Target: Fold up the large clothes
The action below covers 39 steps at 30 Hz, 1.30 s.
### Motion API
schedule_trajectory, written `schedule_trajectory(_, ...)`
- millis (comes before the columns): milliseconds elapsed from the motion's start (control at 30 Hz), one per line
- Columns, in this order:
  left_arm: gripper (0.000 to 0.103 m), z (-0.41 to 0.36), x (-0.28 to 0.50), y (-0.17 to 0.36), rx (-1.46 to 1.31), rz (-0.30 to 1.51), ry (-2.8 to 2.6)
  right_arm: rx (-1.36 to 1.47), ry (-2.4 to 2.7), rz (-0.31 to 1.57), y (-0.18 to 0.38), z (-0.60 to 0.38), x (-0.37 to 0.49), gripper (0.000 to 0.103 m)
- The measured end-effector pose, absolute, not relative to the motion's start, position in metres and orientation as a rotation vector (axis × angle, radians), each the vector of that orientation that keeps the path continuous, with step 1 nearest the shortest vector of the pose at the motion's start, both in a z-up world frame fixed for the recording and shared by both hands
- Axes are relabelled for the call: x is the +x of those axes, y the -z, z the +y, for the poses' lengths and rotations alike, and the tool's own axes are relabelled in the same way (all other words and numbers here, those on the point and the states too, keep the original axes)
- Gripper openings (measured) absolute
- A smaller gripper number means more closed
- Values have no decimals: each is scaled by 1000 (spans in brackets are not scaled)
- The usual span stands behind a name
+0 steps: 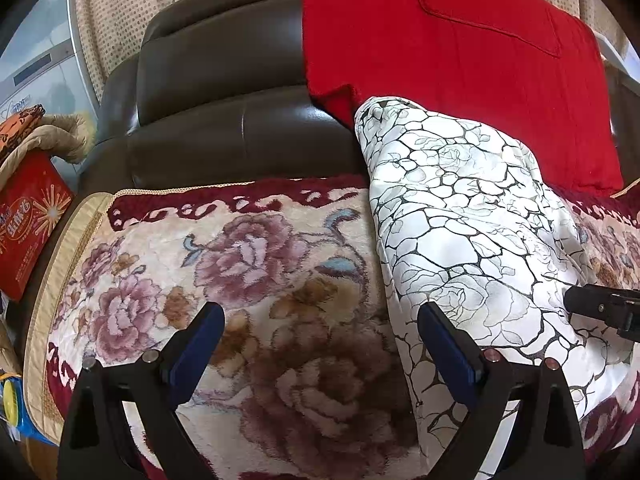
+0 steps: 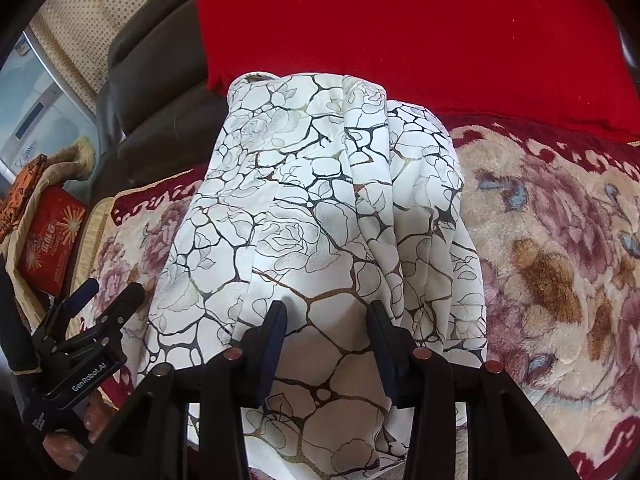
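While your right claw (image 2: 326,320) straddles the white patterned garment (image 2: 320,208), half-closed but not visibly pinching it, the cloth's length runs straight ahead toward the sofa back (image 1: 224,92); your left claw (image 1: 320,320), spread wide, hovers just left over the floral blanket (image 1: 256,288).

Your left tool (image 1: 320,344) and right tool (image 2: 326,324) are matte black frames with dark blue finger pads (image 1: 196,354) and small reddish-silver pins. White "GenRobot.AI" lettering marks the left one; bare fingertips (image 2: 94,426), probably yours, show beneath.
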<state>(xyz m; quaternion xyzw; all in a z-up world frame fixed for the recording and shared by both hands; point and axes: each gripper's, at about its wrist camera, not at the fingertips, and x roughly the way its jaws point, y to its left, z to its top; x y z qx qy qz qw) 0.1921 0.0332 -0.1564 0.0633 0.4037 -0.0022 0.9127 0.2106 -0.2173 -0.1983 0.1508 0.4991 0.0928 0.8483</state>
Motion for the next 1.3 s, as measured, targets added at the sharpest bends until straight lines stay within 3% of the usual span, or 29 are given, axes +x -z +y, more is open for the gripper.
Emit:
schedule_trajectory(900,97,24,210,174,158,846,19,348,-237,1038,211,-219,218,48)
schedule_trajectory(1300,97,40,231,163,90,809,-5,400,-238,971,167,-229,252,49)
